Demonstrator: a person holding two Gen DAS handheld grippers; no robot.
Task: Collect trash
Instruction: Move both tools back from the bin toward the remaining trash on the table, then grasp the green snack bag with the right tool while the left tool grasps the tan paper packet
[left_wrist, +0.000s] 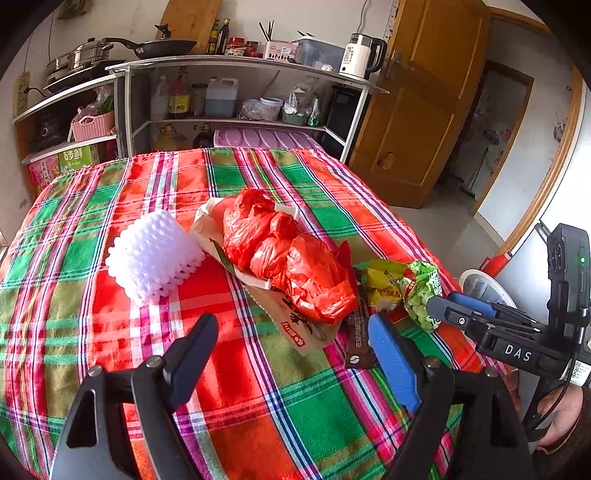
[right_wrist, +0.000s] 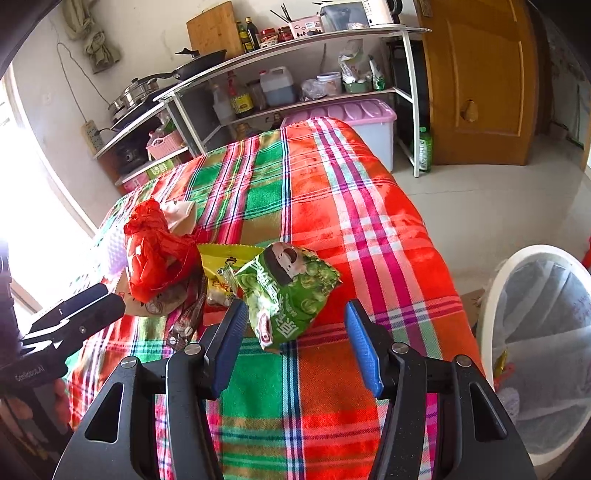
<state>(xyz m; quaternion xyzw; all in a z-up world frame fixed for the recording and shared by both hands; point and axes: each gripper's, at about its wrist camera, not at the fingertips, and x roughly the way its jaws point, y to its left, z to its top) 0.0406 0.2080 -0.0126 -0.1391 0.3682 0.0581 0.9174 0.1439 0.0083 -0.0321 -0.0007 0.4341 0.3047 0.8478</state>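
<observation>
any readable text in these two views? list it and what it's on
"DAS": right tongs body.
"55": white kettle.
"6步鲜": green box under the shelf.
Green snack bag, yellow packet, brown paper bag, dark wrapper: Chinese print, too distorted to read.

The right gripper (right_wrist: 295, 341) stands wide open over the checked tablecloth (right_wrist: 369, 221), around the green snack bag (right_wrist: 291, 291). A lined white bin (right_wrist: 535, 350) stands beside the table's right edge.

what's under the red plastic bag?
The red plastic bag lies on a flattened brown paper bag with red and black print, on the plaid tablecloth. Anything beneath the bag's middle is covered.
</observation>
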